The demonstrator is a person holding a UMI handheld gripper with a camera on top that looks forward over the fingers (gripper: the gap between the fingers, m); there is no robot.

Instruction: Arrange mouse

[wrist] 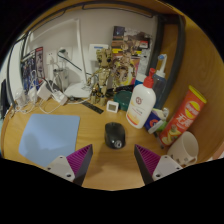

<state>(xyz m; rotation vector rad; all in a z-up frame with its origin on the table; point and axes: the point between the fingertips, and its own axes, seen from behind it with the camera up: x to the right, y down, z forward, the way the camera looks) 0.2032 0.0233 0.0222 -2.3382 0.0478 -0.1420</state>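
Gripper [114, 160] hangs just above the tabletop [105, 175] with its two pink-padded fingers apart and nothing between them. Just ahead of them, a little beyond the gap, sits the dark mouse [115, 135] on bare wood. To its left lies a light blue mat [49, 137], which looks like the place the mouse belongs. To take it cleanly, I would bring the fingers straight forward and low so the pads meet the mouse's two sides, since its rounded back could slip from a high grip. To the right stand a white bottle with a red cap [142, 102], a tall snack can [184, 114] and a white cup [185, 148], so a sideways swing there risks a knock. Beyond, the far edge is crowded with a wooden model [112, 72] and shelves against a pale wall.
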